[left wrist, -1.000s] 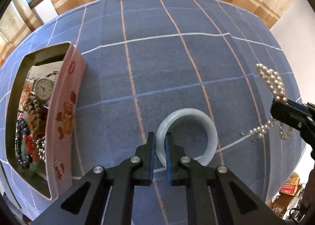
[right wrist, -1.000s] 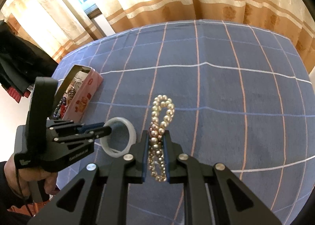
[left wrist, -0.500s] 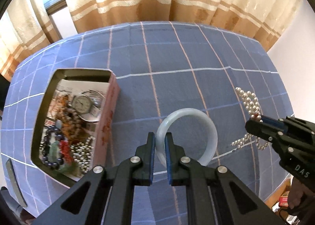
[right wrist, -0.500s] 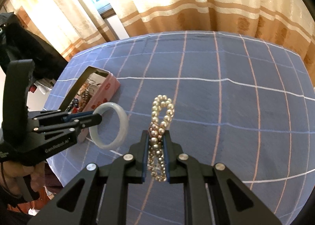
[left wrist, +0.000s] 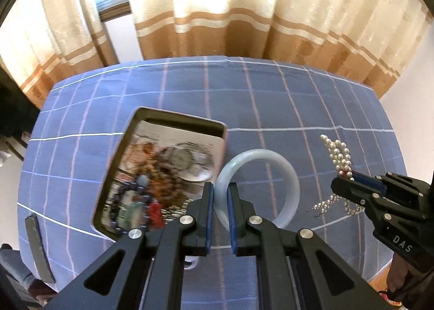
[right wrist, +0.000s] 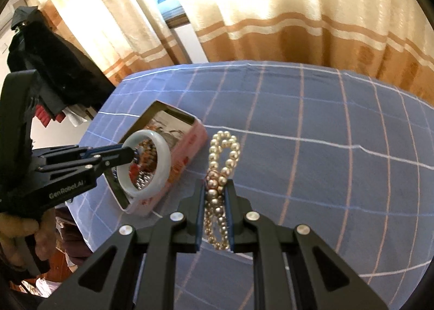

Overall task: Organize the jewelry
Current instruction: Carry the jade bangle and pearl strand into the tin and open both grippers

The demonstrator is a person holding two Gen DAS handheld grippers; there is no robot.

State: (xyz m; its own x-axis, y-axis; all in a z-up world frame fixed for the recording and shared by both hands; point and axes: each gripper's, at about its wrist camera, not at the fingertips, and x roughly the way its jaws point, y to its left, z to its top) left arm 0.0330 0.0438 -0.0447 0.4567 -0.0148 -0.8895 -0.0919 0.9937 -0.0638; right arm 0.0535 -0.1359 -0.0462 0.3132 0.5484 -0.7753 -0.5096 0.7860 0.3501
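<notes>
Since a second earlier, both grippers had lifted clear of the cloth, and the pink tin had swung from far off to the left of the left jaws to just ahead-left of them, its open top now facing the left wrist camera.

Nearest in the left wrist view, the left gripper (left wrist: 219, 196) had its jaws narrowed onto the near rim of the pale jade bangle (left wrist: 282, 174), which stood out ahead and to the right of the fingertips. In the right wrist view that bangle (right wrist: 162, 163) hung above the near end of the tin, held by the left gripper (right wrist: 133, 151).

Closest in the right wrist view, the right gripper (right wrist: 215, 190) was clamped on the pearl strand (right wrist: 225, 152); one loop rose ahead of the jaws and the rest trailed back between them. From the left wrist view the right gripper (left wrist: 350, 179) sat well to the right of the left jaws, with the pearls (left wrist: 337, 152) fanning up from its tip.

Just beyond the left jaws, the pink tin (left wrist: 130, 130) held a wristwatch (left wrist: 183, 159), wooden and dark bead bracelets (left wrist: 160, 174), blurred, and other pieces too smeared to name.

Farther out lay the blue checked tablecloth (left wrist: 271, 98), then the cream and tan curtains (left wrist: 244, 25).
</notes>
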